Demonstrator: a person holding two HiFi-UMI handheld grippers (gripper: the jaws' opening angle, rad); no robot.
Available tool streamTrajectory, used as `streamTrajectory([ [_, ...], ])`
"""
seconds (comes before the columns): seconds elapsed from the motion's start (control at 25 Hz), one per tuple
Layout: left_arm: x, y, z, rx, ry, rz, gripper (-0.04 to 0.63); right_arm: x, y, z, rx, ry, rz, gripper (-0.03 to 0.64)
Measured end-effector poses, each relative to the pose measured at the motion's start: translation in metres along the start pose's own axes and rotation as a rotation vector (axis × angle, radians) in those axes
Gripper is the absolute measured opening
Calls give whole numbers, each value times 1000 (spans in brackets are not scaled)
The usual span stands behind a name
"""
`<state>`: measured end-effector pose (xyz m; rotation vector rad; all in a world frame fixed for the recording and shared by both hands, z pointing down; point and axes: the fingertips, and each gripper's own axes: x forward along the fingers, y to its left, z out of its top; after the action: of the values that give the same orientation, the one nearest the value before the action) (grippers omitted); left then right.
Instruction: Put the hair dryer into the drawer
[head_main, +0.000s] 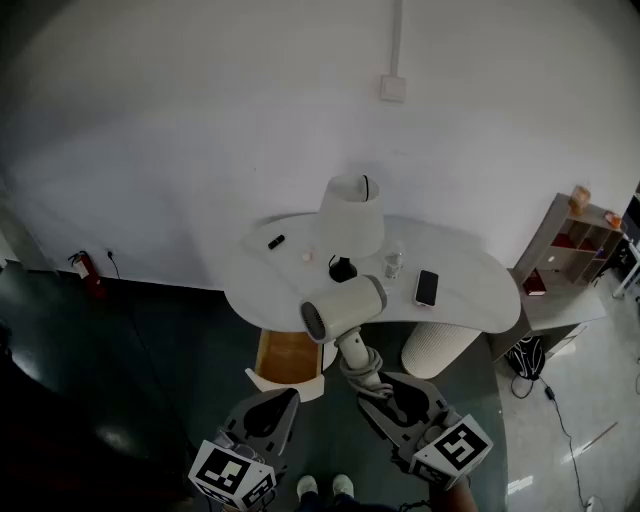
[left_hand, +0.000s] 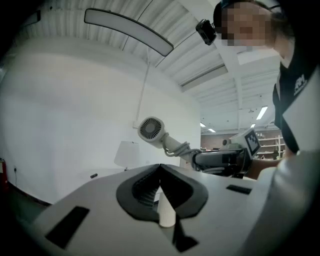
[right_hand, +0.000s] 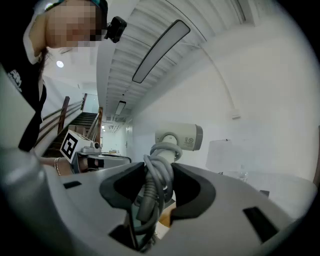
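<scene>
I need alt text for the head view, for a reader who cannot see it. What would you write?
Seen from above, the right gripper holds a white hair dryer by its cord-wrapped handle, close to an open wooden drawer under a white table. The left gripper is empty beside it; a lamp and a phone are on the table.

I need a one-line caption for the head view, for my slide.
Right gripper holds a hair dryer by its cord-wrapped handle beside the open drawer; left gripper empty.
</scene>
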<state>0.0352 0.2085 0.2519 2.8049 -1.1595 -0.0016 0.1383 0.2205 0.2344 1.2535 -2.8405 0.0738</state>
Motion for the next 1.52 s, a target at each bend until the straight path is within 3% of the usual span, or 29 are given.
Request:
streamTrajectory([
  [0.28, -2, 5, -3, 2, 1, 27, 15, -2, -6, -3, -30, 19, -11, 183],
  [1.08, -11, 7, -12, -20, 8, 125, 15, -10, -16, -7, 18, 20, 52, 183],
  [1.52, 1, 0, -15, -20, 2, 197, 15, -12, -42, -3, 67, -37, 89, 183],
])
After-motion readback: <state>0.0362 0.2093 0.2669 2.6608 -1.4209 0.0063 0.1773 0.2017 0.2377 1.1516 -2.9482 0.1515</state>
